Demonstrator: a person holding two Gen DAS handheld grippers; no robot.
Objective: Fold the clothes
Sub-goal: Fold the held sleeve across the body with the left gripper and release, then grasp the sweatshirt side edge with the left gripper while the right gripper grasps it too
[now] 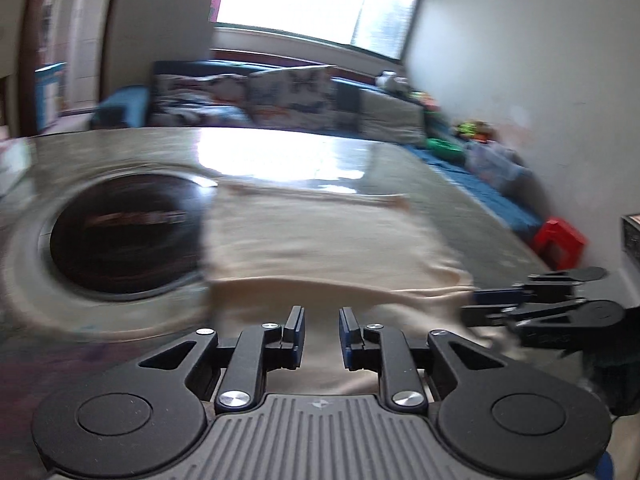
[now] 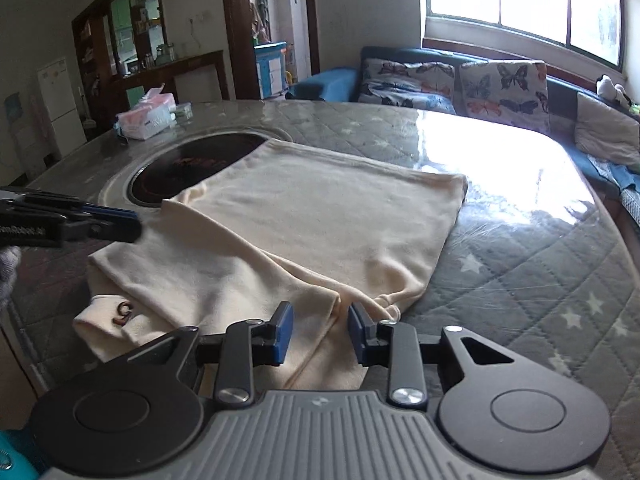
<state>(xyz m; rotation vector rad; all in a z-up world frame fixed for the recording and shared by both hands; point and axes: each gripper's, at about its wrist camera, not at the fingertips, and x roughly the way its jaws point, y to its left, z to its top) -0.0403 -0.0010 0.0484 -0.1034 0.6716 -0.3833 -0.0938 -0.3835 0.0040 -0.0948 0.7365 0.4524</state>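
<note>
Cream garment [image 2: 304, 224] lies half-folded on the quilted table [image 2: 520, 264], blurred in the left view; left gripper [image 1: 321, 330] and right gripper [image 2: 320, 326] both gape slightly above it, gripping nothing.

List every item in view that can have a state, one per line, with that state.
Cream garment: partly folded, lying flat on the table, one edge over the dark round hob.
Left gripper: jaws apart over the garment, nothing pinched.
Right gripper: jaws apart astride a fold of the garment, pads not pressing on it.
Tissue pack: lying on the table, a tissue sticking out.
Hob: partly covered by the garment.
</note>
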